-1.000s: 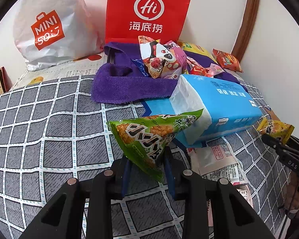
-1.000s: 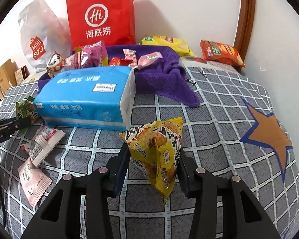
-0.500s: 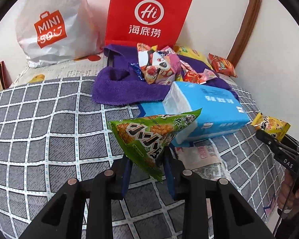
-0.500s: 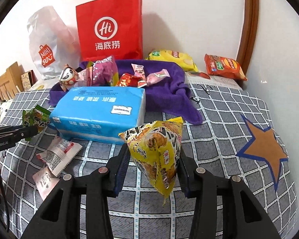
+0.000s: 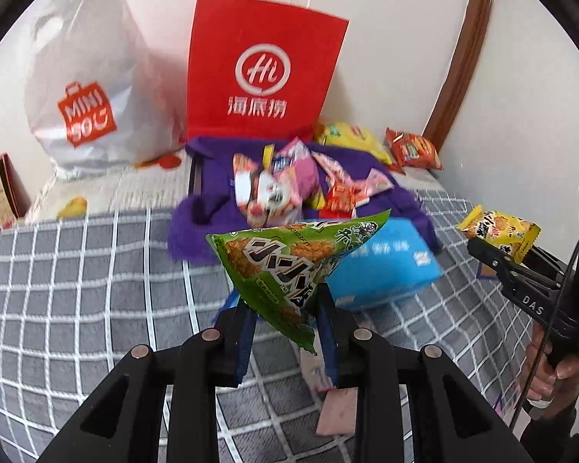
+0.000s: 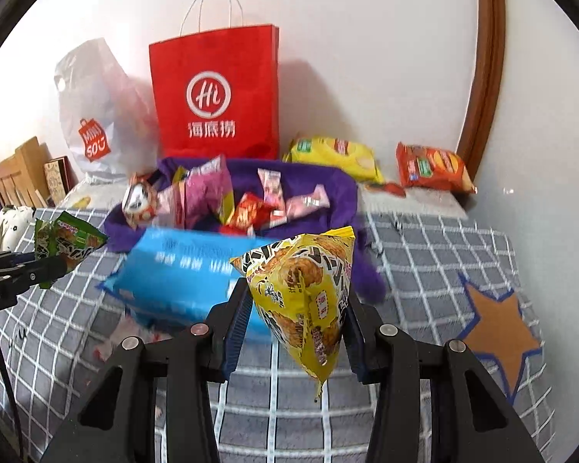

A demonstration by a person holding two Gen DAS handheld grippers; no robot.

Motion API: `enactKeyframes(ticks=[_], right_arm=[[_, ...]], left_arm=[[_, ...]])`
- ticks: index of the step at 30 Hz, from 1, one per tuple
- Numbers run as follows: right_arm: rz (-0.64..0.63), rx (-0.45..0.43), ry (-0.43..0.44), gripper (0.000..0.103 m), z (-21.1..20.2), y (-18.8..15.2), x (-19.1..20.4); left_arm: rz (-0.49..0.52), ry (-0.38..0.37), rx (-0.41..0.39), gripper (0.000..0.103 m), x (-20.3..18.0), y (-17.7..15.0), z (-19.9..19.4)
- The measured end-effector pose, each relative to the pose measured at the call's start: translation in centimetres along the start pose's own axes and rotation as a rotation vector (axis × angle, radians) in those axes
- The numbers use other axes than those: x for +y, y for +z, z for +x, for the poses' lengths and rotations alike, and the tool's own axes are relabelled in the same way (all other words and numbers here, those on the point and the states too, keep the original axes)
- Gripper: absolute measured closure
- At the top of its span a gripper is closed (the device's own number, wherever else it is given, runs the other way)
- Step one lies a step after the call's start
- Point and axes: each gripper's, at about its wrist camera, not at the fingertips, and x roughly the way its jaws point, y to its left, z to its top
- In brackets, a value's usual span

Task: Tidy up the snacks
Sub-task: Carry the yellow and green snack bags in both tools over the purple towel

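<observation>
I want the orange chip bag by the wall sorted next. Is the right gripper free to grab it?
Probably not yet: the right gripper is shut on the yellow snack packet. The orange chip bag lies uncovered.

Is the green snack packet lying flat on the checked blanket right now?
No, the green snack packet is pinched in the left gripper and held up above the checked blanket.

Both grippers, left and right, are black with blue finger pads and round silver screws; the right one bears white "DAS" lettering.
</observation>
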Motion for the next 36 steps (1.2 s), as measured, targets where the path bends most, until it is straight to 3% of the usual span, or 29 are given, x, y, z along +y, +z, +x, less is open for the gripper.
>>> enactKeyframes(ticks=[15,25,36], right_arm=[[-0.027,-0.045,0.028,0.059,2.7,9.0,0.0],[-0.019,-0.058,0.073,0.059,7.2,14.5,-0.7],[-0.052,0.059,0.115,0.059,14.5,14.9,-0.8]], left_arm=[[-0.01,0.007,-0.004,0.075,-1.3,8.5,1.3],[-0.065,0.017,-0.024,0.075,0.2,13.7,4.0],[-0.107,-0.011,0.033,0.075,0.6,16.5,9.5]])
